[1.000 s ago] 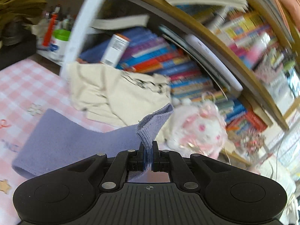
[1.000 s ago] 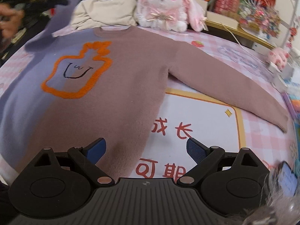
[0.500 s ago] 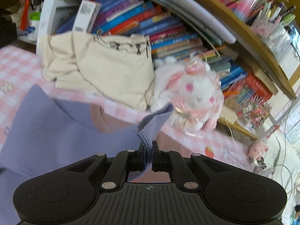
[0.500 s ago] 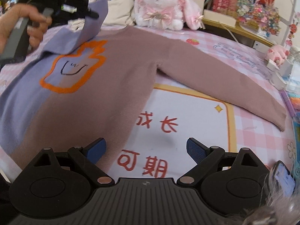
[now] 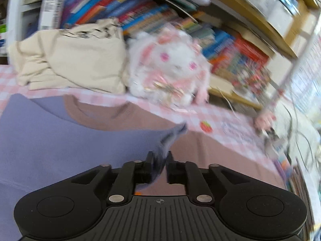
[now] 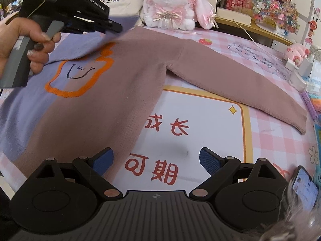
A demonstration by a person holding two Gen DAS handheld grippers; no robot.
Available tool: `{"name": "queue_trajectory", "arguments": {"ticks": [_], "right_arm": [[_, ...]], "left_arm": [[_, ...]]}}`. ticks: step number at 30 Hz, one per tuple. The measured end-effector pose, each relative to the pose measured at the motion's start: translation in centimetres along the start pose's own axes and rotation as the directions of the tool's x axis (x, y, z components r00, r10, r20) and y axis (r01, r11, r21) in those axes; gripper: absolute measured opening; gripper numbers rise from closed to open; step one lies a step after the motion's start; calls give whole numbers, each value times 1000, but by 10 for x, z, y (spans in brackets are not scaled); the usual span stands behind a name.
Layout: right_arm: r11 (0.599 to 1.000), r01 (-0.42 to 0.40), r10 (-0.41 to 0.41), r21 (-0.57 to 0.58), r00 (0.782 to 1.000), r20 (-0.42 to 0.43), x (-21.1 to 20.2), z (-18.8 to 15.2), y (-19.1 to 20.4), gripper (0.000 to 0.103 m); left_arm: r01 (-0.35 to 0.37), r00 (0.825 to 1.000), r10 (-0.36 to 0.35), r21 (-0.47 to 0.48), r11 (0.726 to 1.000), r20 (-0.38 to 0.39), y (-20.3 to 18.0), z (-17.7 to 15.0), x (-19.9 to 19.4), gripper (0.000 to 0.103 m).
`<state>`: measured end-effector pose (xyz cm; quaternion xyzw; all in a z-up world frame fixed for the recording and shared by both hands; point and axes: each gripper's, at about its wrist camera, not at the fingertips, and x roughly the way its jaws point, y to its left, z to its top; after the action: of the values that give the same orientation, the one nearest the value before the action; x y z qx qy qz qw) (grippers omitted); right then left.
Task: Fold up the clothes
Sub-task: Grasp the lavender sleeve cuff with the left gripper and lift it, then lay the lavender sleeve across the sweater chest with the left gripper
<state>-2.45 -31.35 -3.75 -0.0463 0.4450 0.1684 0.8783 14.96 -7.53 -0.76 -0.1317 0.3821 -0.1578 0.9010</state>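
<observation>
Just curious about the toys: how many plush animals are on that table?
2: a white rabbit plush behind the sweater's collar, and a small pink plush at the far right. Clutter may hide others.

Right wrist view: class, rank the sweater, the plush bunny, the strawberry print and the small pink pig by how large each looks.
1. Sweater, largest by far.
2. Plush bunny.
3. Small pink pig.
4. Strawberry print, smallest.
All four differ plainly, though the bunny and pig sit farther from the camera.

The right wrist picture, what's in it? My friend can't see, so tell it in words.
A brown and purple sweater lies flat on a pink checked table, one sleeve stretched out. A hand holds the left tongs above its purple side; the right tongs wait open and empty below. A bunny toy sits behind.
</observation>
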Motion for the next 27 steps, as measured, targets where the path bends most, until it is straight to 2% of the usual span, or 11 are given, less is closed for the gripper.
{"name": "queue_trajectory", "arguments": {"ticks": [2, 5, 7, 9, 12, 15, 18, 20, 23, 25, 27], "right_arm": [[1000, -7, 7, 2, 1000, 0, 0, -1, 1, 93], [1000, -20, 20, 6, 1000, -1, 0, -3, 3, 93], [999, -32, 32, 9, 999, -2, 0, -5, 6, 93], [999, -39, 39, 12, 999, -2, 0, -6, 8, 93], [999, -33, 33, 19, 999, -1, -1, -8, 13, 93], [999, -8, 8, 36, 1000, 1, -4, -10, 17, 93], [996, 35, -35, 79, 999, 1, -6, -12, 22, 93], [990, 70, -70, 121, 998, -6, -9, -15, 27, 93], [977, 120, -121, 174, 993, -4, -15, -18, 35, 92], [966, 151, -153, 210, 988, -3, -18, -22, 41, 90], [952, 177, -181, 249, 983, -8, -20, -25, 47, 87]], "left_arm": [[-3, 1000, 3, 9, 1000, -9, -5, -2, -4, 49], [-89, 996, 88, 52, 995, 18, -5, -14, -28, 62], [-159, 987, 156, 87, 984, 34, 1, -28, -47, 67], [-227, 974, 223, 120, 966, 51, 7, -42, -67, 68], [-328, 944, 319, 166, 930, 82, 17, -63, -97, 69], [-414, 910, 411, 119, 903, 46, 41, -87, -120, 69], [-462, 886, 462, 26, 886, 31, 69, -105, -143, 73], [-479, 877, 479, -20, 878, 30, 85, -112, -154, 74], [-495, 868, 495, -21, 869, 20, 104, -116, -164, 74], [-493, 870, 493, -10, 870, 14, 114, -117, -168, 75], [-476, 880, 476, -3, 880, -3, 124, -119, -171, 76]]}}
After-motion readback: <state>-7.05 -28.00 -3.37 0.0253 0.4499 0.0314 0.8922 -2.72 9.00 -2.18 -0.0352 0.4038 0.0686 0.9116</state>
